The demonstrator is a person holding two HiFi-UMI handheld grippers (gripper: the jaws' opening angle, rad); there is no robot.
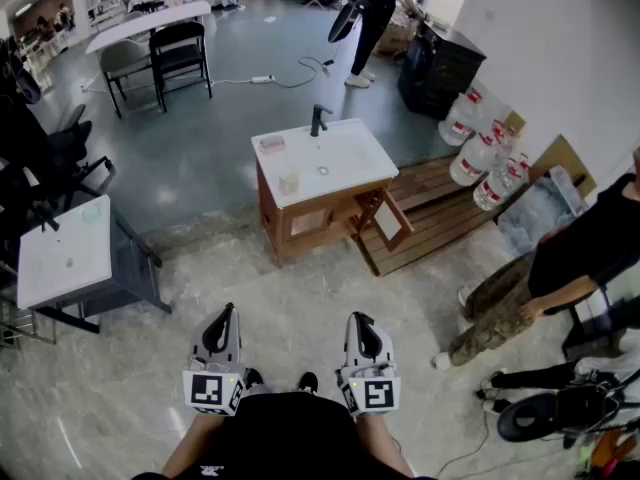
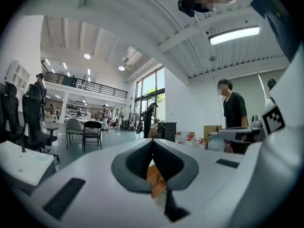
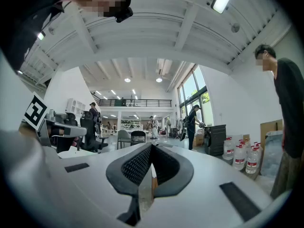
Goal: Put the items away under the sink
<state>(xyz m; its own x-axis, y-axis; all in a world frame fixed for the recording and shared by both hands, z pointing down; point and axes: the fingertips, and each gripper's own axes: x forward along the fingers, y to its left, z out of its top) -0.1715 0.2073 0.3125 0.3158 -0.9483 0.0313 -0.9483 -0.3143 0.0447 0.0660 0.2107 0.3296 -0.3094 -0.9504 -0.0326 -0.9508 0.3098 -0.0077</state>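
The left gripper (image 1: 228, 316) and right gripper (image 1: 358, 320) are each seen closed tip to tip, with nothing between. The sink cabinet (image 1: 300, 218) stands well ahead of both, its door (image 1: 388, 222) open and a small clear item (image 1: 289, 182) on top. Red labels on the water bottles (image 1: 478, 153), ahead to the right, cannot be read.

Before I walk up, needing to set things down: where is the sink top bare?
Bare: the sink top's right half, drain to right rim, and the floor before the cabinet. Taken: the top's left strip, a pinkish item at back, a clear cup in front. The open door and pallet crowd the cabinet's right.
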